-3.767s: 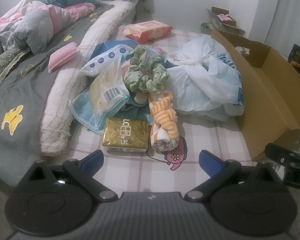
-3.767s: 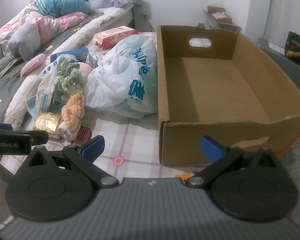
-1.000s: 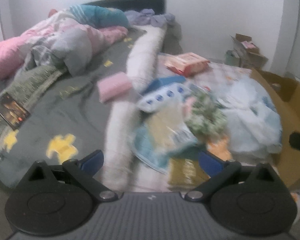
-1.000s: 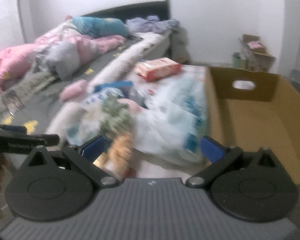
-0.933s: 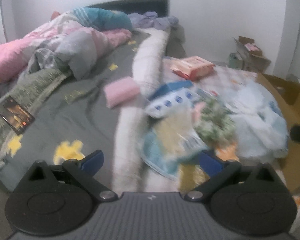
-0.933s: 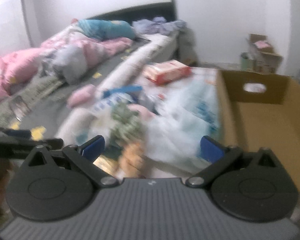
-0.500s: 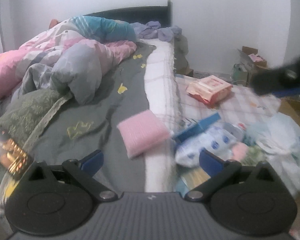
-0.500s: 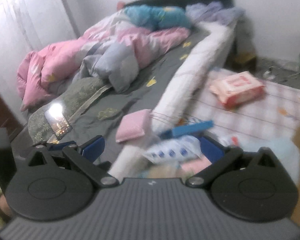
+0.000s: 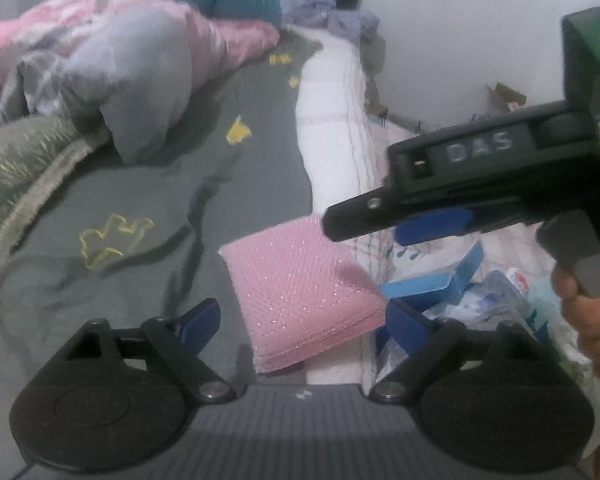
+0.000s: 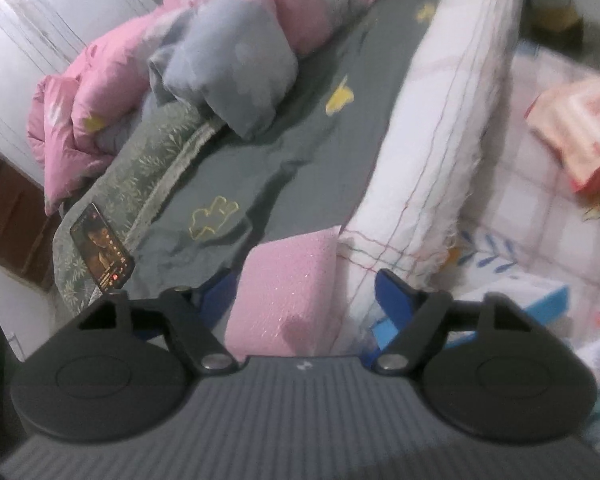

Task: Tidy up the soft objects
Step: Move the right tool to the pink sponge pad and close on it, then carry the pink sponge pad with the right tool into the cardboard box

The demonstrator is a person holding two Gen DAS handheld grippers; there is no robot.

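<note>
I have both tools aimed down at the pink sponge pad (image 9: 300,292), which lies on the grey bedspread (image 9: 148,200) right against the white rolled quilt edge (image 10: 432,128). My right tool (image 10: 304,300) is closing, with the pad between its blue fingers (image 10: 396,296), but I cannot see either pad pressing on it yet. My left tool (image 9: 300,320) is closing too, its fingers on either side of the pad's near corner and not touching it.

In the left wrist view my right tool crosses above the pad's far edge, so two tools are converging on one small, squashy thing. That is my main worry: if both keep closing, they may knock into each other or tug the pad in opposite ways.

The pad also sits tilted against the quilt edge, so my right finger could catch quilt threads or bedspread along with it and drag fabric up. Because the pad is soft, a shallow pinch may fold it and let it slip out. Both views are blurred, so I judge the finger gaps loosely. The phone (image 10: 102,252) lies well apart to the left.
</note>
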